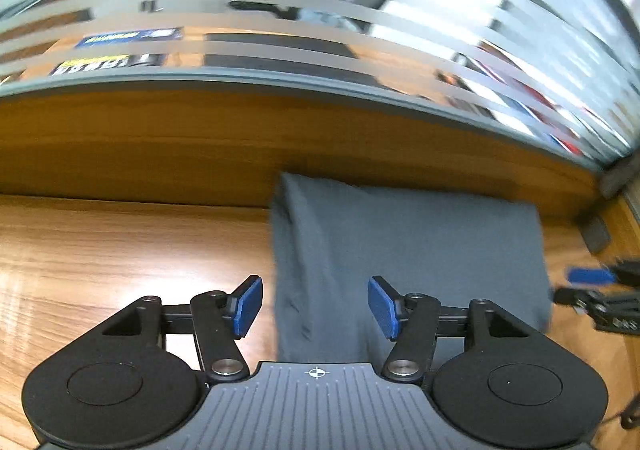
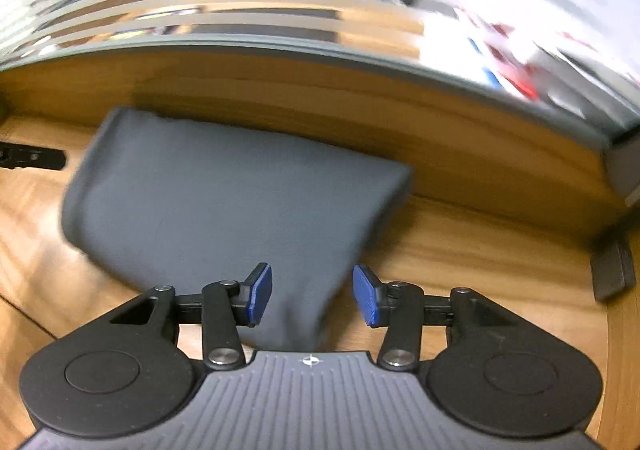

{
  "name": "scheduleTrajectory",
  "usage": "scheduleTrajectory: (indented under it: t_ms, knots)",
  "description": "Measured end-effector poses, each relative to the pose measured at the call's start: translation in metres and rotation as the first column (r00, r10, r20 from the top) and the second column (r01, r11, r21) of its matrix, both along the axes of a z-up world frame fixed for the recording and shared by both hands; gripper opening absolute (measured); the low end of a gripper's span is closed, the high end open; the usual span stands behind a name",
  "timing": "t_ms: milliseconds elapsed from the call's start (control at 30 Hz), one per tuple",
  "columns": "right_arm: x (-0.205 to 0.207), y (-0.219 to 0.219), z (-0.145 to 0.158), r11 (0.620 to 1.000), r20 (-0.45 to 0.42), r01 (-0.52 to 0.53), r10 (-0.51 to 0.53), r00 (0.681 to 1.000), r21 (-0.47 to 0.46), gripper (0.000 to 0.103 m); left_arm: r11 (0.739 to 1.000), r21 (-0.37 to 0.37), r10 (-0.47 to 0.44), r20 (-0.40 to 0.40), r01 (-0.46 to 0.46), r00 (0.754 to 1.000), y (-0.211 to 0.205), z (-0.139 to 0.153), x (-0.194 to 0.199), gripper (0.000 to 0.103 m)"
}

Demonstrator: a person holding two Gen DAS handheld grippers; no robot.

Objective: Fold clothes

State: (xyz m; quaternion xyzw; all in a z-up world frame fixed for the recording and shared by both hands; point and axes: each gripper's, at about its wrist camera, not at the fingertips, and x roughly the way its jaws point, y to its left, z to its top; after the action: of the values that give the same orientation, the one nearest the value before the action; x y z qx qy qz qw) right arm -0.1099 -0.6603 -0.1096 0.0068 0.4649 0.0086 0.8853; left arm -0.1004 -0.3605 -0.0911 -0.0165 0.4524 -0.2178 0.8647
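Observation:
A dark grey folded garment [image 1: 404, 250] lies flat on the wooden table, its far edge against the raised wooden back panel. My left gripper [image 1: 315, 306] is open above the garment's near left edge, nothing between its blue pads. The right gripper's blue pad [image 1: 588, 275] shows at the garment's right side in the left wrist view. In the right wrist view the same garment [image 2: 224, 202] fills the middle. My right gripper [image 2: 312, 295] is open over its near right corner, empty.
A wooden back panel [image 1: 240, 138] with striped frosted glass above runs along the table's far edge. A dark block [image 2: 612, 270] sits at the right corner. The left gripper's black body [image 2: 28, 158] shows at far left. Bare wood table [image 1: 120, 250] lies left of the garment.

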Motion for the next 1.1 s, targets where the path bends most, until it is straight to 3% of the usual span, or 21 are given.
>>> scheduleTrajectory:
  t_ms: [100,233,300,400,467,533,767,933,1033,1100]
  knots:
    - [-0.002,0.022,0.003,0.997,-0.011,-0.072,0.073,0.997,0.014,0.033,0.997,0.007,-0.082,0.013,0.082,0.997,-0.021,-0.003,-0.024,0.056]
    - [-0.001,0.032,-0.008,0.996,-0.046,-0.082,0.084,0.995,0.038,0.032,0.984,0.029,-0.173,-0.013,0.173,0.985,-0.033,-0.016,-0.047,0.034]
    - [0.002,0.033,-0.025,0.996,-0.074,-0.082,0.084,0.994,0.021,0.03,0.975,0.086,-0.2,-0.039,0.203,0.979,-0.041,-0.031,-0.05,0.023]
    - [-0.001,0.035,-0.034,0.994,-0.05,-0.11,0.109,0.993,0.001,0.03,0.977,0.113,-0.176,-0.059,0.182,0.983,-0.043,-0.053,-0.036,0.012]
    - [0.001,0.036,-0.032,0.992,-0.06,-0.126,0.125,0.99,-0.01,0.03,0.989,0.058,-0.131,-0.092,0.136,0.987,-0.031,-0.052,-0.029,0.01]
    - [0.003,0.036,-0.024,0.993,-0.063,-0.12,0.119,0.991,0.002,0.029,0.996,0.018,-0.087,-0.133,0.09,0.987,-0.021,-0.046,-0.024,0.009]
    - [0.021,0.024,0.001,0.996,0.012,-0.082,0.081,0.997,0.023,0.03,0.997,-0.066,-0.052,-0.072,0.047,0.996,-0.027,-0.016,0.001,0.011]
    - [0.057,0.017,-0.005,0.997,0.024,-0.074,0.074,0.997,-0.01,0.031,0.997,-0.029,-0.077,-0.068,0.075,0.995,-0.049,-0.032,0.034,0.017]
    - [0.076,0.011,-0.015,0.999,0.016,-0.054,0.054,0.998,-0.006,0.034,0.996,0.031,-0.087,-0.042,0.088,0.995,-0.066,-0.045,0.05,0.018]
    - [0.087,0.008,-0.024,0.999,0.012,-0.039,0.039,0.999,-0.004,0.037,0.996,0.034,-0.079,-0.032,0.081,0.996,-0.068,-0.051,0.057,0.017]
